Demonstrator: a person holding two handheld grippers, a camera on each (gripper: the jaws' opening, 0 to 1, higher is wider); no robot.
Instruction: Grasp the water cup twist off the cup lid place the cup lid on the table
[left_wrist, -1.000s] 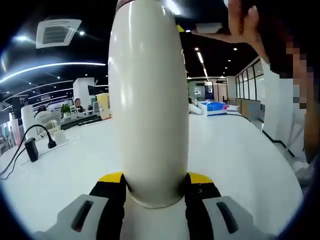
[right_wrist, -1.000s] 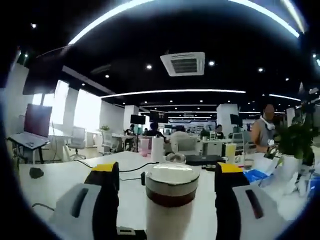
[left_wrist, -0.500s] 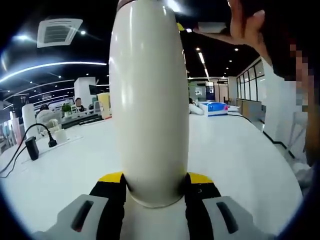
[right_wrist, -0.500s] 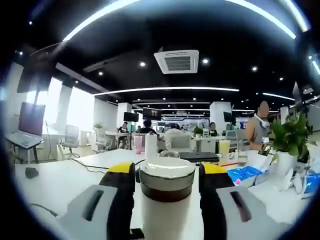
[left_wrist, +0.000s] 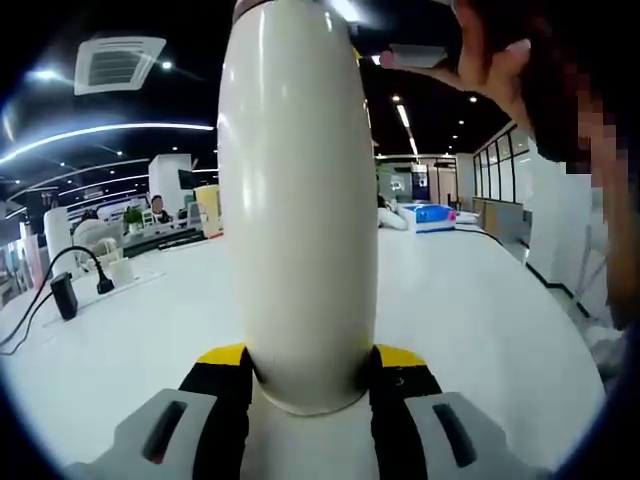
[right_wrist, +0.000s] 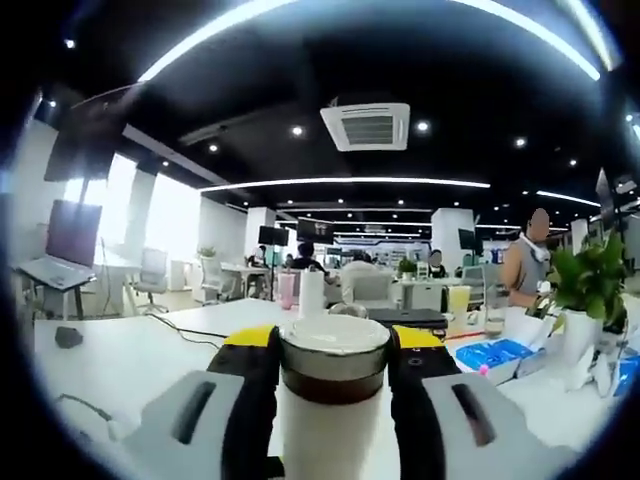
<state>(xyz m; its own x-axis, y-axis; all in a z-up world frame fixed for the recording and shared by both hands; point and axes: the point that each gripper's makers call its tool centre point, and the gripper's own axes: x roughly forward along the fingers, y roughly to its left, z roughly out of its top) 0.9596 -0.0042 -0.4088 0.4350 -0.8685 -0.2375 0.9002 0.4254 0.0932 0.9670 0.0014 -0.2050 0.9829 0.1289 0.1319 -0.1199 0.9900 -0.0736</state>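
Left tool (left_wrist: 305, 375) grips water cup (left_wrist: 297, 200); right tool (right_wrist: 333, 350) clamps cup lid (right_wrist: 333, 338).

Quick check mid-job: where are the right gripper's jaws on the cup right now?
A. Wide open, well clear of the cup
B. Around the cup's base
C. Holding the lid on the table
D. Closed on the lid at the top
D: in the right gripper view, the right gripper has its yellow-tipped jaws pressed against both sides of the lid atop the cup.

black adapter (left_wrist: 62, 297) on white table (left_wrist: 480, 320) | potted plant (right_wrist: 590, 290) | laptop (right_wrist: 62, 250)
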